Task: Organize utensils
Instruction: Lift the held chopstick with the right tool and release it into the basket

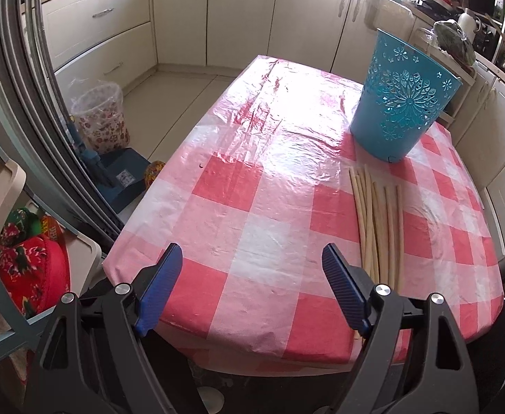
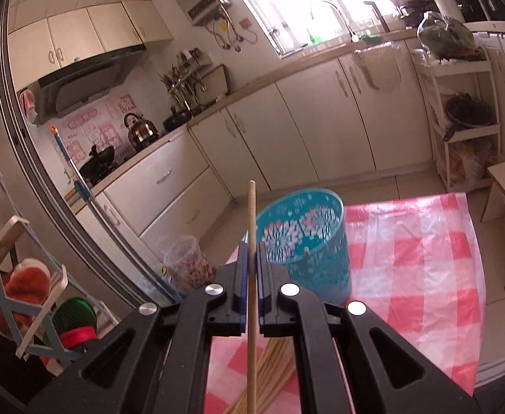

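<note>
The right gripper [image 2: 251, 258] is clenched on a single wooden chopstick [image 2: 251, 214], which rises straight up out of the blue pads at the middle of the right wrist view and runs down between the black arms to the bottom edge. Just right of the chopstick's upper half, beyond the gripper, stands the teal basket [image 2: 307, 241] on the red-and-white checked tablecloth [image 2: 425, 258]; something pale shows inside the basket, perhaps another stick, though it is too small to be sure.

In the left wrist view, the left gripper [image 1: 252, 258] hangs released at the lower middle of the frame, its jaws wide apart with only cloth between them. The bundle of chopsticks [image 1: 378, 220] lies flat on the cloth just right of its right finger, fanning toward the basket in the upper right.
</note>
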